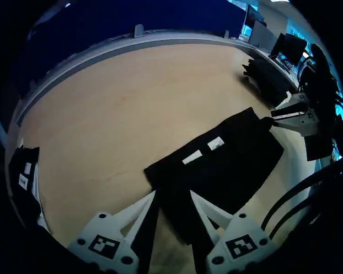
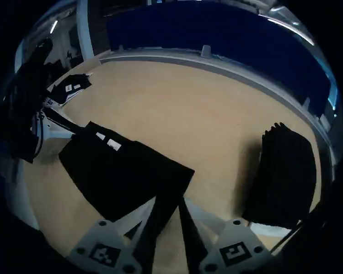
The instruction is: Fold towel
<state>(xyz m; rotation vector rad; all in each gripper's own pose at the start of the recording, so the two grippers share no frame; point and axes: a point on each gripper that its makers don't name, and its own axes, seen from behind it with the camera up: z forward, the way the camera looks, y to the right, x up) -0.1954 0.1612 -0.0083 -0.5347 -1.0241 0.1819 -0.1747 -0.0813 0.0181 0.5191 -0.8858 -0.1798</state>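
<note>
A black towel (image 1: pixel 226 160) with two white labels lies spread flat on the light wooden table (image 1: pixel 125 109). My left gripper (image 1: pixel 174 194) is at the towel's near corner, with both fingers closed on the bunched cloth. At the opposite corner my right gripper (image 1: pixel 274 119) pinches the cloth's tip. In the right gripper view the same towel (image 2: pixel 121 173) stretches from my right gripper (image 2: pixel 168 201), whose fingers are shut on its corner, to my left gripper (image 2: pixel 73 130) at the far left corner.
A stack of folded black towels (image 2: pixel 286 173) stands on the table by my right gripper, also the stack (image 1: pixel 267 77). Another black item with labels (image 1: pixel 23 178) lies near the table's left edge. A blue partition (image 2: pixel 217 32) backs the table. Monitors (image 1: pixel 288 45) stand behind.
</note>
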